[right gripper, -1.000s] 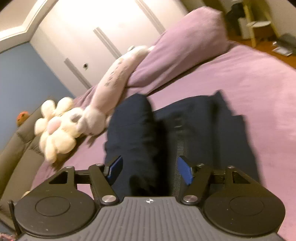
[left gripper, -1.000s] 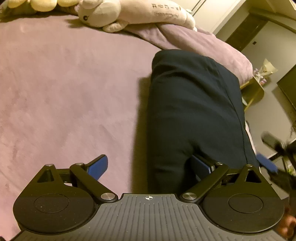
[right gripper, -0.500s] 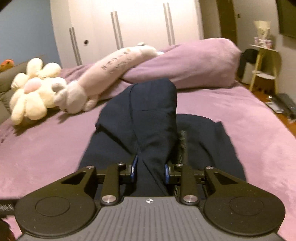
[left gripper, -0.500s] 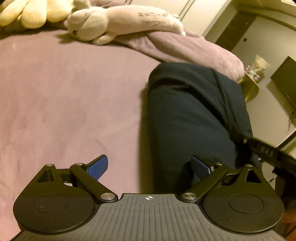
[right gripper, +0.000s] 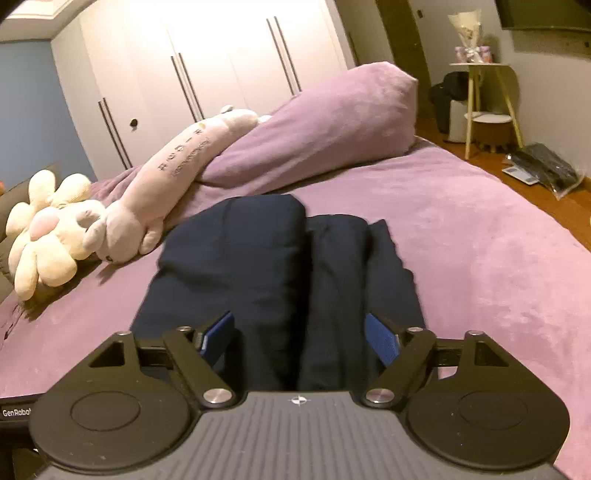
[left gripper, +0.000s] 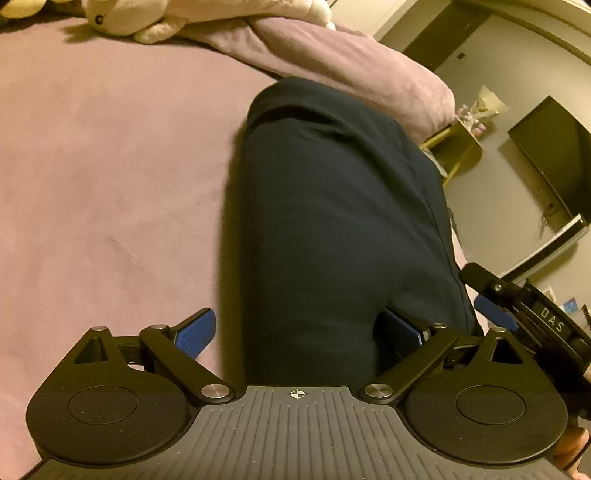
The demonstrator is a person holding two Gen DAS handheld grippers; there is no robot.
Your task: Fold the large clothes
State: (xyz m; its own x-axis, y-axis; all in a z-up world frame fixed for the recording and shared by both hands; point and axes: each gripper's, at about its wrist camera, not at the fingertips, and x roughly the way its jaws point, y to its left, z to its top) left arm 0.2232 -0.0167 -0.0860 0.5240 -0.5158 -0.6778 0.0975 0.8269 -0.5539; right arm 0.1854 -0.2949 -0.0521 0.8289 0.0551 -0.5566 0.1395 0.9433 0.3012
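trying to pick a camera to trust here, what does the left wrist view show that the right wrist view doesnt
Only the left wrist view shows the other claw, the right claw, beside the dark folded garment, and the left claw open with cloth between its pads.

Only the right wrist view shows the flower plush, the wardrobe doors, the garment's side-by-side folds, and the right claw's jaws opening around cloth.

Both show the garment, the purple bed cover, the long plush and the pillow.

Left claw [left gripper: 299, 334] spread wide; right claw [right gripper: 300, 334] opening, both angled downward.
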